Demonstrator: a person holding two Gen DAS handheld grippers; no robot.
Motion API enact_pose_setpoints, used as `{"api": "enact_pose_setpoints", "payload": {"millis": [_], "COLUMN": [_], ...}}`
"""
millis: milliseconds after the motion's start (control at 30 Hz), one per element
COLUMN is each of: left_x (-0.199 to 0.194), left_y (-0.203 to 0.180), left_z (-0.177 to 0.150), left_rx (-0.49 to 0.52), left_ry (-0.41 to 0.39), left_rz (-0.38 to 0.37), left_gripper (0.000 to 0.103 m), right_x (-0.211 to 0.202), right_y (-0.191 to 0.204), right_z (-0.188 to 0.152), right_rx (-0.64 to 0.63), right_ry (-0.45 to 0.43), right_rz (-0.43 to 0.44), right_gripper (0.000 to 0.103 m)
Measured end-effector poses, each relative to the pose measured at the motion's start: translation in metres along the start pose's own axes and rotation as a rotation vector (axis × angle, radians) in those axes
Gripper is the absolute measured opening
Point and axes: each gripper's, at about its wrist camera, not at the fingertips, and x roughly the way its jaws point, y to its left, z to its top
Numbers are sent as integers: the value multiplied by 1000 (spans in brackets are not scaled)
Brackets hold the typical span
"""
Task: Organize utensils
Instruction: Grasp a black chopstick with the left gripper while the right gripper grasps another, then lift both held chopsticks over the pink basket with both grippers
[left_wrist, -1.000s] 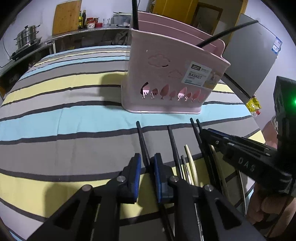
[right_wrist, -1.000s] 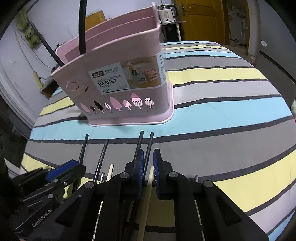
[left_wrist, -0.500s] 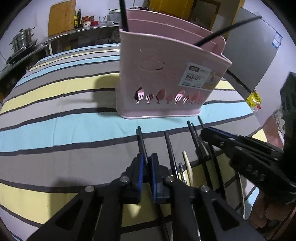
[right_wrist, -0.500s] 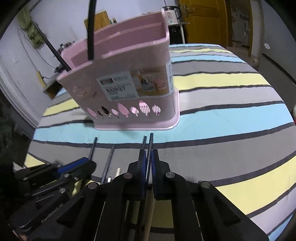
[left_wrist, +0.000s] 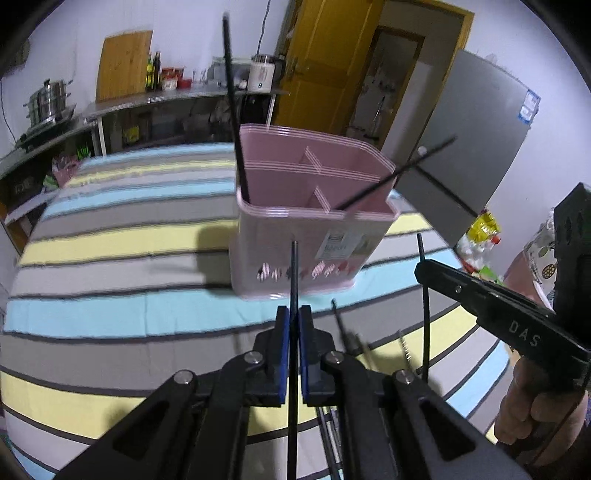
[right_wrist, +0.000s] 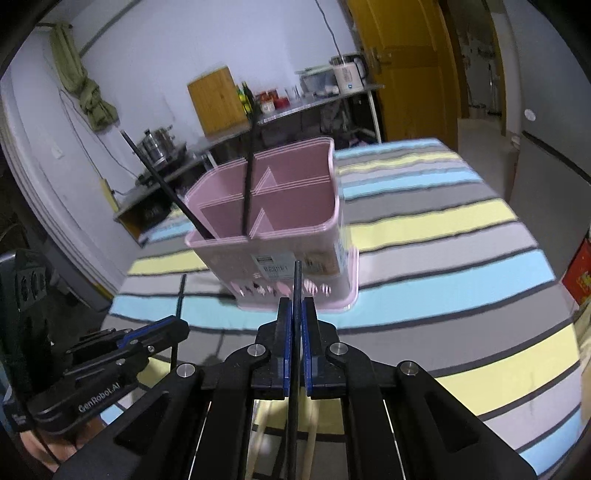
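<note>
A pink divided utensil basket (left_wrist: 314, 229) (right_wrist: 295, 229) stands on the striped tablecloth, with two black chopsticks (left_wrist: 234, 110) leaning in its compartments. My left gripper (left_wrist: 294, 317) is shut on a black chopstick (left_wrist: 294, 273), held above the table in front of the basket. My right gripper (right_wrist: 294, 310) is shut on another black chopstick (right_wrist: 296, 288), also lifted, to the right of the left one. More chopsticks and utensils (left_wrist: 343, 332) lie on the cloth below the grippers.
The striped tablecloth (left_wrist: 110, 277) covers the table. A kitchen counter (left_wrist: 110, 107) with pots and bottles runs along the far wall. A grey fridge (left_wrist: 472, 140) stands to the right, beside a yellow door (left_wrist: 321, 66).
Both grippers closed on a black chopstick each and lifted them off the cloth, rising so the basket's open top now shows.
</note>
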Motion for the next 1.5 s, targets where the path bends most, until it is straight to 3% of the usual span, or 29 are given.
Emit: {"api": "enact_pose_setpoints", "payload": {"millis": [267, 500, 1100, 1500], "left_x": [-40, -63, -84, -99], "left_y": [-7, -9, -11, -10], "left_z": [26, 32, 8, 24], "left_rx": [26, 32, 38, 20], "left_ry": [-94, -142, -85, -112], "left_rz": [-17, -21, -18, -31], "left_gripper": [5, 5, 5, 5], "right_x": [-41, -60, -93, -113], "right_y": [16, 24, 29, 33], "right_z": [20, 20, 1, 14], "right_rx": [-30, -56, -79, -66], "right_ry": [-106, -144, -116, -205], "right_rz": [13, 6, -22, -3], "right_gripper": [5, 5, 4, 4]}}
